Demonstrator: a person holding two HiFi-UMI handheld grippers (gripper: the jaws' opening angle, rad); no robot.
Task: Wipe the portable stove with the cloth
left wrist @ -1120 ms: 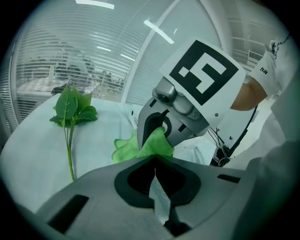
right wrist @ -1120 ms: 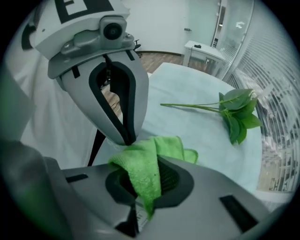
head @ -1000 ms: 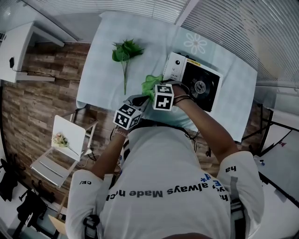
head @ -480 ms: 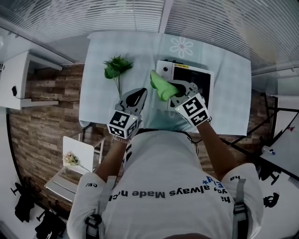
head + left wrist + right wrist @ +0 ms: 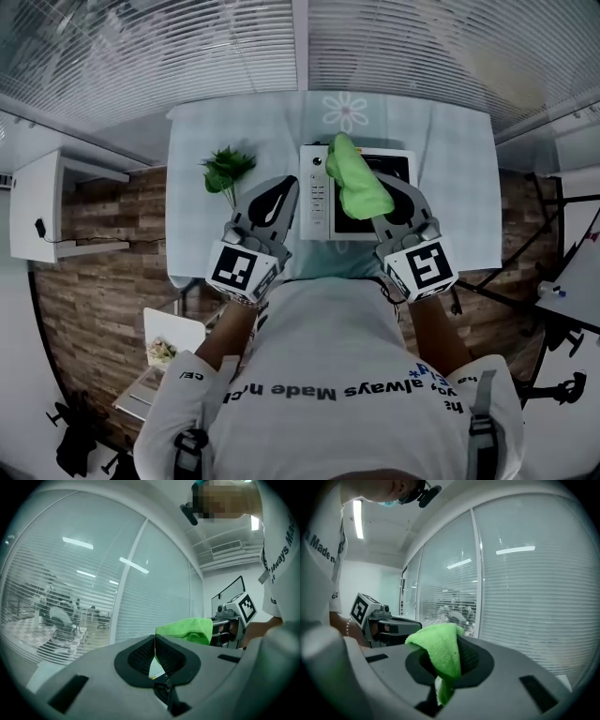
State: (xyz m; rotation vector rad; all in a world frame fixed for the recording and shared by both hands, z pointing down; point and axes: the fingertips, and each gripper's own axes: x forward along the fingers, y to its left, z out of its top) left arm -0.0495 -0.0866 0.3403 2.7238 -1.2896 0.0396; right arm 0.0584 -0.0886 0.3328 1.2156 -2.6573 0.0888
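The right gripper (image 5: 373, 201) has its fingers clamped on the cloth (image 5: 355, 180), the left gripper (image 5: 284, 187) has its fingers together; best press the cloth flat onto the portable stove (image 5: 317, 199)

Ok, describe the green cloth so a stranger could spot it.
Find the pale table, then the white-and-black portable stove on it. Above the stove, the right gripper pinches a lime fuzzy cloth; the darker green leafy sprig at left lies on the table.
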